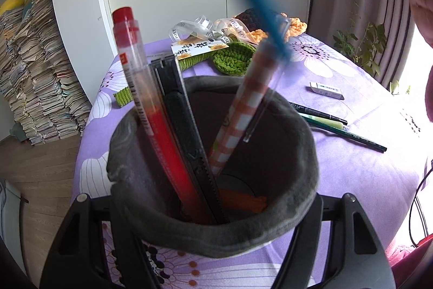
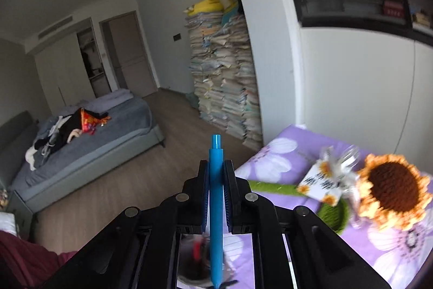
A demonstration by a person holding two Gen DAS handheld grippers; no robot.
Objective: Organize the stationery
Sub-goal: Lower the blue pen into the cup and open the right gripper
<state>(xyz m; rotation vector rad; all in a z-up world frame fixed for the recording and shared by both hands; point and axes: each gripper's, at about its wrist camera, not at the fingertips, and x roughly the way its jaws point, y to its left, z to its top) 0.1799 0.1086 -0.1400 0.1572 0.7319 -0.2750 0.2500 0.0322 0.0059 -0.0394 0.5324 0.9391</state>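
My left gripper (image 1: 216,210) is shut on the grey felt pen holder (image 1: 292,210), its fingers on either side of the near rim. In the holder stand a red pen (image 1: 140,88), a black utility knife (image 1: 178,121) and an orange checked pen (image 1: 243,113). A blue pen (image 1: 251,2) comes down blurred from above toward the holder. My right gripper (image 2: 216,169) is shut on that blue pen (image 2: 215,202), holding it upright with its tip pointing down over the holder (image 2: 194,267).
On the purple flowered tablecloth (image 1: 351,167) lie a white eraser (image 1: 327,90), dark pens and a green pencil (image 1: 335,123). A crochet sunflower (image 2: 392,188) with ribbon and a card (image 1: 197,49) lies at the back. A tall paper stack (image 2: 224,77) stands on the floor.
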